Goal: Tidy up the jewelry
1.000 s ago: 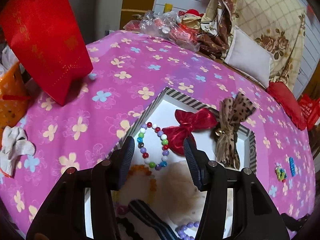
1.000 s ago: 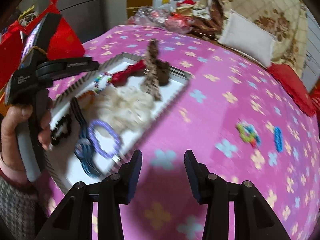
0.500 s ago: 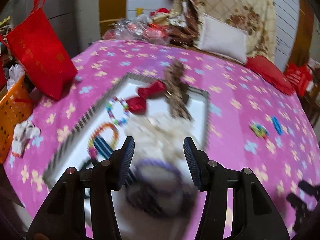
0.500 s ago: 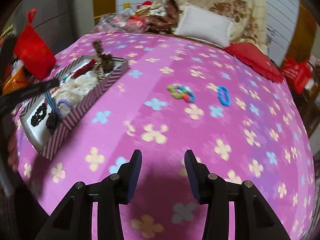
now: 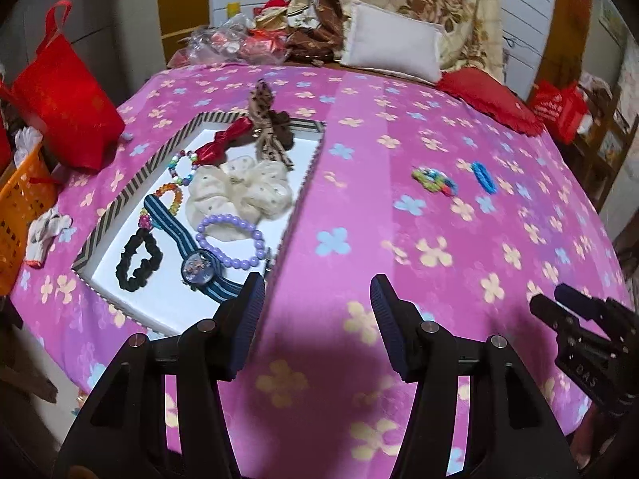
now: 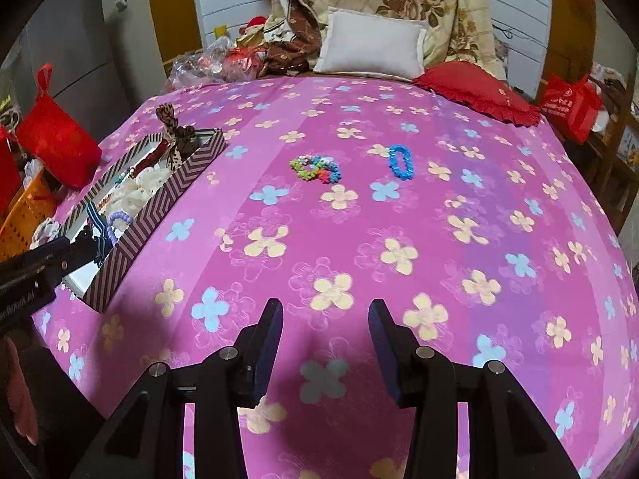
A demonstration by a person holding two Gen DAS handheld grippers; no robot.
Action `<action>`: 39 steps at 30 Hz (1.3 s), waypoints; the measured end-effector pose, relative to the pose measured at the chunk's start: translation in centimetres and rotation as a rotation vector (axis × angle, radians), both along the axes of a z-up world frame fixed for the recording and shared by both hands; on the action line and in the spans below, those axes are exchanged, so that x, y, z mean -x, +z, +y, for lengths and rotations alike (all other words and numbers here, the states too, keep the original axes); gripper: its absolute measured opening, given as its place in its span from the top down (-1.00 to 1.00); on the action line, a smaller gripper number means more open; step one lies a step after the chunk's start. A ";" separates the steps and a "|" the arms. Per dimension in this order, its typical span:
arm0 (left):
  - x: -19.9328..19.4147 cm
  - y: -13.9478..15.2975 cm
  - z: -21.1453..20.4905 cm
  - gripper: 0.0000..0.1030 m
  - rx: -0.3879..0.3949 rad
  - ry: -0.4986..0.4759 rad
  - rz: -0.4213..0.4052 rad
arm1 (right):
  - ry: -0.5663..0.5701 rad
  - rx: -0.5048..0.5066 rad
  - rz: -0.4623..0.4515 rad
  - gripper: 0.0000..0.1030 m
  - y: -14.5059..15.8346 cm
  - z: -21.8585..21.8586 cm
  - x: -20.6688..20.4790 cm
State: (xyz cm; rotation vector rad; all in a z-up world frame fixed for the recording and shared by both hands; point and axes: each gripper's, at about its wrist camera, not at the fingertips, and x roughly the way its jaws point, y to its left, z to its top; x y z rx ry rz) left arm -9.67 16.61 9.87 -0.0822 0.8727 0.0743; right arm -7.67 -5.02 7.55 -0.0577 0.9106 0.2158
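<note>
A striped-rim box (image 5: pixel 307 183) (image 6: pixel 167 199) lies on the pink flowered cloth and holds bows, a cream scrunchie (image 5: pixel 243 189), a purple bead bracelet (image 5: pixel 233 241), a watch (image 5: pixel 197 269) and a black scrunchie (image 5: pixel 139 259). On the bare cloth lie a multicoloured bracelet (image 5: pixel 435 179) (image 6: pixel 315 168) and a blue bracelet (image 5: pixel 484 175) (image 6: pixel 400 161). My left gripper (image 5: pixel 317 299) hangs over the cloth just right of the box, its jaws opening with nothing between them. My right gripper (image 6: pixel 325 319) is open over the cloth, well short of both bracelets.
A red bag (image 5: pixel 60 107) and an orange basket (image 5: pixel 20 207) stand left of the box. A white pillow (image 6: pixel 371 46), a red cushion (image 6: pixel 475 90) and a heap of fabric line the far edge. The cloth's near and right edges fall away.
The left gripper has pulled back from over the box and swung right, so the box now lies to its left. The right gripper has also swung right, bringing the two loose bracelets ahead of it.
</note>
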 end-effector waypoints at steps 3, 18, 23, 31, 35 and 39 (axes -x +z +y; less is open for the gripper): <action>0.7 0.1 -1.2 -0.07 -0.020 -0.016 -0.001 | -0.014 -0.014 0.001 0.17 0.0 -0.8 0.4; 3.4 0.7 -3.8 -0.07 -0.107 -0.031 -0.038 | -0.029 -0.012 -0.038 0.16 1.0 -1.9 2.9; 4.0 0.9 -3.7 -0.07 -0.110 -0.020 -0.043 | -0.028 -0.009 -0.049 0.16 1.4 -1.9 3.6; 4.9 1.1 -3.6 -0.07 -0.118 -0.014 -0.052 | -0.024 0.001 -0.065 0.15 2.0 -1.5 4.5; 5.0 1.1 -3.4 -0.07 -0.116 -0.011 -0.049 | -0.024 0.001 -0.062 0.14 1.9 -1.5 4.6; 5.1 0.7 -3.1 -0.07 -0.115 -0.005 -0.037 | -0.024 0.001 -0.051 0.12 1.6 -1.3 4.5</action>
